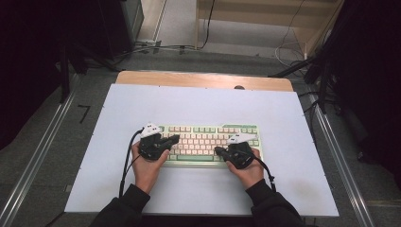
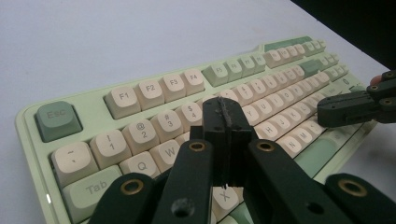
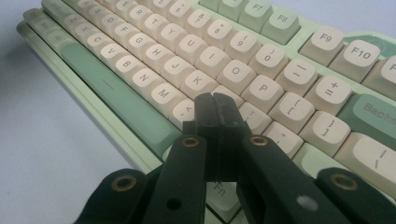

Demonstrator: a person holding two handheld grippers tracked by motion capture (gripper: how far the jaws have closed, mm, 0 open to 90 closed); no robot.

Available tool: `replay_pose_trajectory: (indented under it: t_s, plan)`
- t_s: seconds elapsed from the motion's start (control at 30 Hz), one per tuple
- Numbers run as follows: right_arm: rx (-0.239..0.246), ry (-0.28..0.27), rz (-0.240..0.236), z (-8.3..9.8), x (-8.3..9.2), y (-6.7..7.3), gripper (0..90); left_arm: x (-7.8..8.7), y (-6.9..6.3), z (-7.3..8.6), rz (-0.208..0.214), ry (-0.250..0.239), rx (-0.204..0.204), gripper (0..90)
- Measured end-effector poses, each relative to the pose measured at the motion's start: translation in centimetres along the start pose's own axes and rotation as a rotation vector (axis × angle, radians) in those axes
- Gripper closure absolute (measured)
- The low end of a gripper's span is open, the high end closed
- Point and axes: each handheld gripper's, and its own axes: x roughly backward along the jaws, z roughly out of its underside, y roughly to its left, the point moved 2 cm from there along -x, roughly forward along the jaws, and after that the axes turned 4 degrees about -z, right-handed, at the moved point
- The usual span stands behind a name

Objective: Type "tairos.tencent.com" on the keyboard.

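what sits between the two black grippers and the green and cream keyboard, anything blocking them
Nothing visible. The left gripper and right gripper, both shut, sit directly over the keys of the green and cream keyboard, one at each end. The white tabletop around it carries nothing else.

keyboard [image 1: 208, 142] on table [image 1: 198, 101]

Your surroundings, listed:

- Desk [image 1: 198, 78]: wooden, its bare edge showing along the far side.
- White sheet [image 1: 203, 109]: covers nearly the whole desk top; plain and flat.
- Metal rails [image 1: 35, 156]: one on each side of the desk, running along the grey floor [image 1: 90, 90].
- Cables [image 1: 288, 47]: loose on the floor beyond the desk.
- Wooden frame [image 1: 265, 19]: light-coloured, standing past the far edge.
- Black curtains [image 1: 28, 56]: hang at both sides.
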Motion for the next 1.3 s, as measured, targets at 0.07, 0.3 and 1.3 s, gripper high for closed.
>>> replay_pose_trajectory:
  t_s: [0.07, 0.3, 1.3]
  plan:
    - [-0.001, -0.018, -0.006, -0.1, 0.2, 0.1, 88.2, 0.0, 0.0, 0.0, 0.0, 0.0, 0.0, 90.0]
    - [-0.008, -0.069, -0.015, -0.8, 0.9, 0.2, 88.2, 0.0, -0.1, 0.0, 0.003, -0.001, 0.0, 90.0]
    - [-0.018, -0.1, -0.019, -2.4, 0.0, 0.1, 88.2, 0.0, -0.8, 0.8, 0.046, 0.042, -0.017, 90.0]
